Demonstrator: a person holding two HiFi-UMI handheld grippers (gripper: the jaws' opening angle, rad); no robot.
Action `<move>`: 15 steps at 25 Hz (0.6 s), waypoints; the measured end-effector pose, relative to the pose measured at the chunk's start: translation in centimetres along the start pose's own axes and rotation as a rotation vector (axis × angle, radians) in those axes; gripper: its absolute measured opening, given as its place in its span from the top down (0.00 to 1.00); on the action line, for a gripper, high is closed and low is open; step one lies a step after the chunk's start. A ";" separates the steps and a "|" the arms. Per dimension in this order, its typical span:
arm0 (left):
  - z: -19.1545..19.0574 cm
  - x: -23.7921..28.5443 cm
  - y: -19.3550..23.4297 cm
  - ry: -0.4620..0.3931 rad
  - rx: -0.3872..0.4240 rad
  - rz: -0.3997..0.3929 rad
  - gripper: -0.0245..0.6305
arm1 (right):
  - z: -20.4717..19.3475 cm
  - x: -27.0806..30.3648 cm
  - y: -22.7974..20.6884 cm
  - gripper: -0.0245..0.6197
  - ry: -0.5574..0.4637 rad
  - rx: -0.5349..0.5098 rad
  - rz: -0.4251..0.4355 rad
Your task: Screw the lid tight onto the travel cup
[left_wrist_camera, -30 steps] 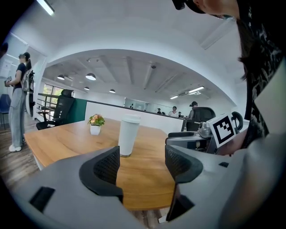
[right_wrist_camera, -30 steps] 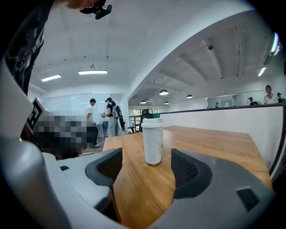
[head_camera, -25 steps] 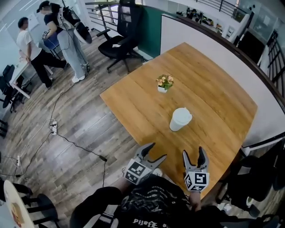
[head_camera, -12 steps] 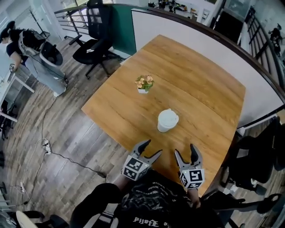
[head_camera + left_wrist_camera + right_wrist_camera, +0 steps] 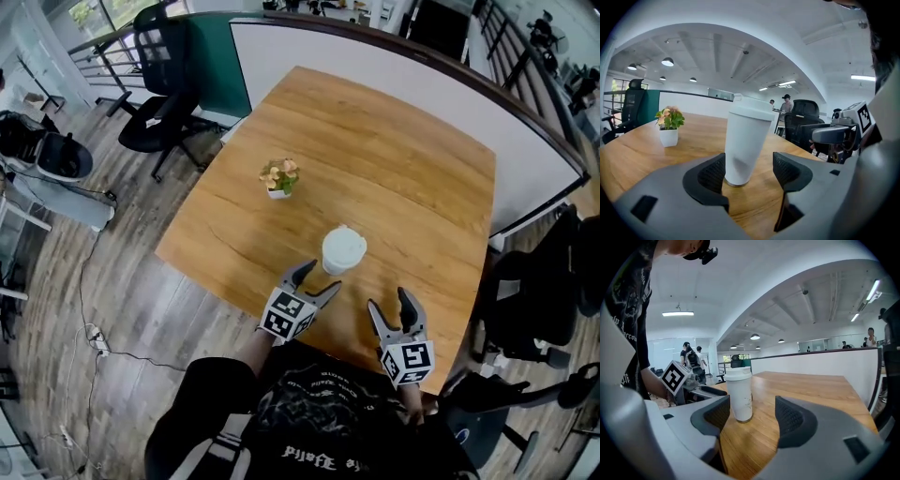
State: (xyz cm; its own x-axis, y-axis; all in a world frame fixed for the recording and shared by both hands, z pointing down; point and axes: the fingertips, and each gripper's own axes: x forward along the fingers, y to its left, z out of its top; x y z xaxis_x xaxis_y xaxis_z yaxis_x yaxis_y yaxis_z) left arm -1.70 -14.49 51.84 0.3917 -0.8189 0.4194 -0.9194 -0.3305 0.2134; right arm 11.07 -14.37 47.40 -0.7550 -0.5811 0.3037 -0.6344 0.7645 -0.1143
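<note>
A white travel cup (image 5: 343, 251) stands upright on the wooden counter (image 5: 412, 187), near its front edge, with its white lid (image 5: 344, 244) sitting on top; the lid hides whatever is inside. Farther back, a small white pot (image 5: 279, 192) holds a little plant with pink and orange flowers. The left claw (image 5: 319, 278) is released, jaws spread wide, and its tips reach the cup's foot. In the left gripper view the cup (image 5: 746, 140) rises between the two black pads, close against the left-hand one, though contact there may be only apparent. The right claw (image 5: 390, 302) is also released and grasps nothing, resting over the counter a little apart from the cup. The right gripper view frames the cup (image 5: 739, 394) ahead of its jaws, with the left claw's marker cube (image 5: 675, 377) beside it. Only the head view shows the black office chair (image 5: 155, 112) on the wooden floor beyond the counter, while the gripper views show distant people.
</note>
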 end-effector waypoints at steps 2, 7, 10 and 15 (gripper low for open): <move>0.0 1.0 0.7 -0.009 0.008 0.010 0.46 | -0.1 -0.3 0.3 0.49 0.001 0.001 -0.009; -0.9 3.4 1.7 0.014 0.055 0.000 0.40 | -0.3 -0.8 1.0 0.49 0.015 -0.005 -0.031; -1.1 5.0 2.0 0.032 0.079 -0.035 0.37 | -0.8 -1.2 1.3 0.49 0.037 0.001 -0.004; -1.1 6.8 1.7 0.070 0.156 -0.107 0.36 | -0.8 -1.0 1.8 0.49 0.067 -0.004 0.064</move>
State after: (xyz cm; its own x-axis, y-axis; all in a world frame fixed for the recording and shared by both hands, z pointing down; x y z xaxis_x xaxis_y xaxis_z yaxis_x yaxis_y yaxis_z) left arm -0.57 -20.09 56.06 0.4838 -0.7425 0.4632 -0.8649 -0.4867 0.1233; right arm 10.81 -12.15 47.62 -0.7813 -0.5110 0.3583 -0.5844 0.8007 -0.1323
